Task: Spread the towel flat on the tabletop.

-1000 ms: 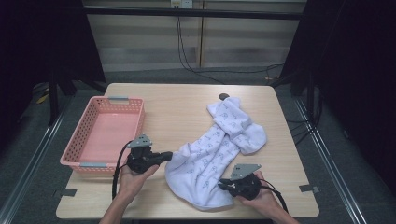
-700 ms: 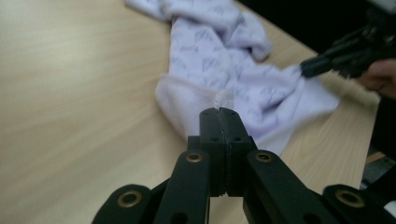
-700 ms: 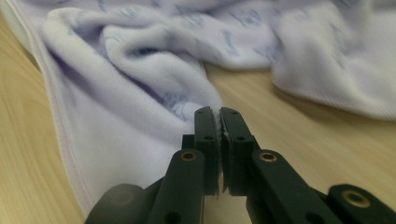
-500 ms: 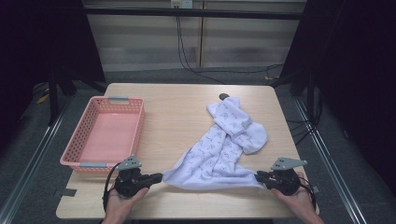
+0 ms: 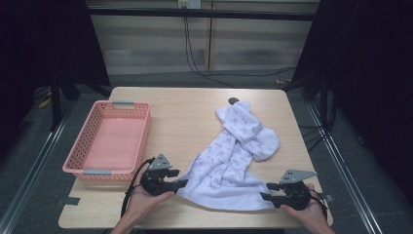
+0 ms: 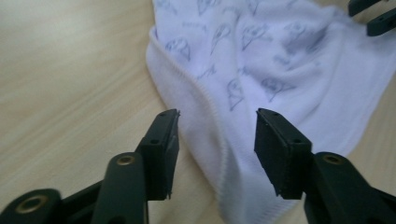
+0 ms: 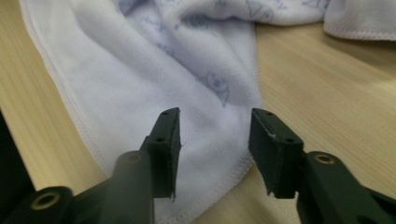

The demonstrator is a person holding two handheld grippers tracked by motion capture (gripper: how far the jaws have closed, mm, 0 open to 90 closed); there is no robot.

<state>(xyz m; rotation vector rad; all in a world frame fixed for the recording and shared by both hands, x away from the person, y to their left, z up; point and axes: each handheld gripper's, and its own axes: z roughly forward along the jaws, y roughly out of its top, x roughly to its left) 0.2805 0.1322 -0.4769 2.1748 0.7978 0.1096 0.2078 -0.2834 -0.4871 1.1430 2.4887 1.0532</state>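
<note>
My left hand-held gripper [image 5: 181, 184] and right hand-held gripper [image 5: 263, 196] have just been opening; both sets of jaws stand apart, each straddling a near corner of the white printed towel [image 5: 233, 158], which lies rumpled on the counter [image 5: 185, 117] beside the pink basket [image 5: 108, 141].

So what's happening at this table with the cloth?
A person holds a tool in each hand at the near edge of a wooden table. The left tool and the right tool sit at the two near corners of a white printed towel. Both tools' jaws have just been opening, and the cloth lies slack between them, no longer pinched. The towel's far end is bunched up. A pink basket stands to the left.
</note>
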